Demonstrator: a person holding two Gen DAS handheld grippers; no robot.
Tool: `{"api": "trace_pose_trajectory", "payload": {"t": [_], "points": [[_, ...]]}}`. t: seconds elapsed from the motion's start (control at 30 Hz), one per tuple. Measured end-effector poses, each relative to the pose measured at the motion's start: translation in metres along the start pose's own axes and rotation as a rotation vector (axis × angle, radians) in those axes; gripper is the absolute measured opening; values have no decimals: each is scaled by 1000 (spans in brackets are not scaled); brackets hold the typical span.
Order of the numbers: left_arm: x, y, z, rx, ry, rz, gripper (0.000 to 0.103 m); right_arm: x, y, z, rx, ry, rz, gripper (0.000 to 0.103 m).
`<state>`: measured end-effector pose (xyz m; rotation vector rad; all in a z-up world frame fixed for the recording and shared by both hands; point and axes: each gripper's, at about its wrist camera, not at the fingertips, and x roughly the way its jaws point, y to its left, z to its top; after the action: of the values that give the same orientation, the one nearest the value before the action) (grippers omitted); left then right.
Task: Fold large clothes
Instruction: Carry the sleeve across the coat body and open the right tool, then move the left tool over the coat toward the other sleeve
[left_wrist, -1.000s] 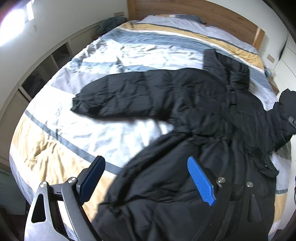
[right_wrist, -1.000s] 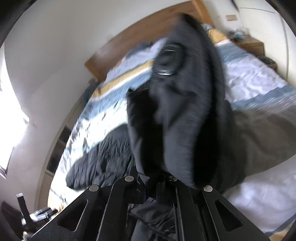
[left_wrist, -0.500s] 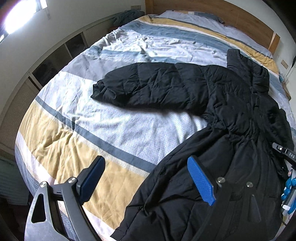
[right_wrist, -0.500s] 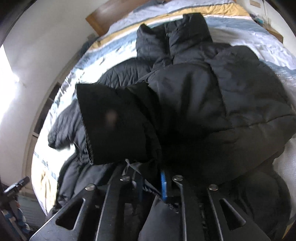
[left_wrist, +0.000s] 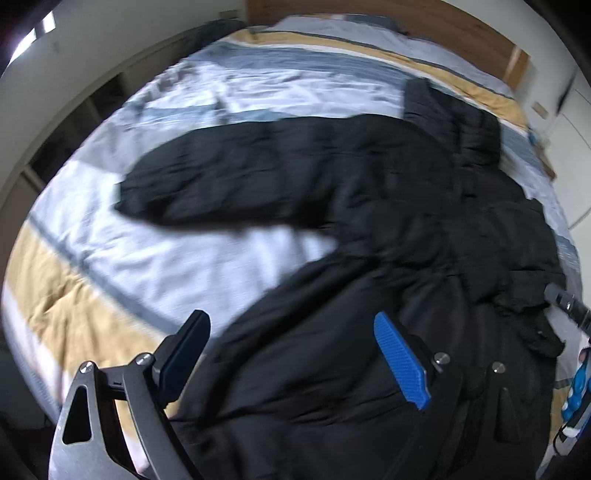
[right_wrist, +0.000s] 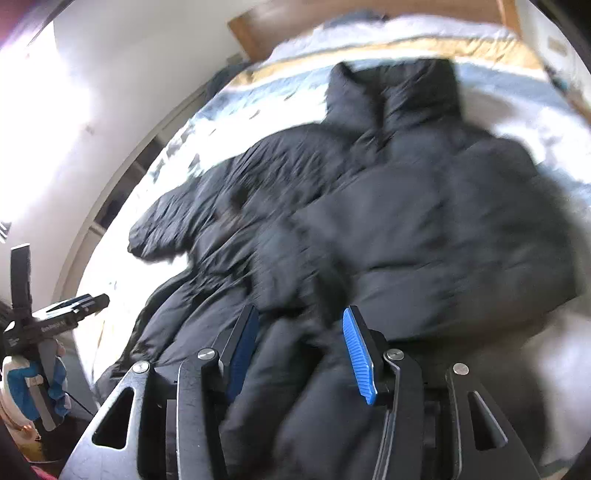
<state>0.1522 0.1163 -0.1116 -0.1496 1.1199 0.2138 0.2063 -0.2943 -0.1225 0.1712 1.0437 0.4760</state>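
A bedroom with a large bed (left_wrist: 110, 236) covered by a quilt striped in white, grey-blue and mustard yellow. A wooden headboard (left_wrist: 424, 22) stands against a pale wall (right_wrist: 147, 55). Low open shelving (left_wrist: 74, 122) runs along one side. Bright daylight glares from a window (right_wrist: 40, 118).

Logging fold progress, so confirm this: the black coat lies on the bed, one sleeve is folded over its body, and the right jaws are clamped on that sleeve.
Wrong on the jaws. The right wrist view shows the right gripper open, the sleeve released. The coat does lie on the bed.
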Motion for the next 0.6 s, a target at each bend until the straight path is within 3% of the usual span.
{"api": "trace_pose_trajectory", "payload": {"t": [0.23, 0.47, 0.6], "points": [[39, -126, 30, 105, -14, -122, 91, -6, -79, 27, -18, -18, -198, 49], [74, -241, 60, 165, -51, -204, 91, 21, -111, 44, -48, 0, -180, 49], [112, -274, 60, 178, -36, -143, 91, 39, -118, 41, -72, 32, -163, 51]]}}
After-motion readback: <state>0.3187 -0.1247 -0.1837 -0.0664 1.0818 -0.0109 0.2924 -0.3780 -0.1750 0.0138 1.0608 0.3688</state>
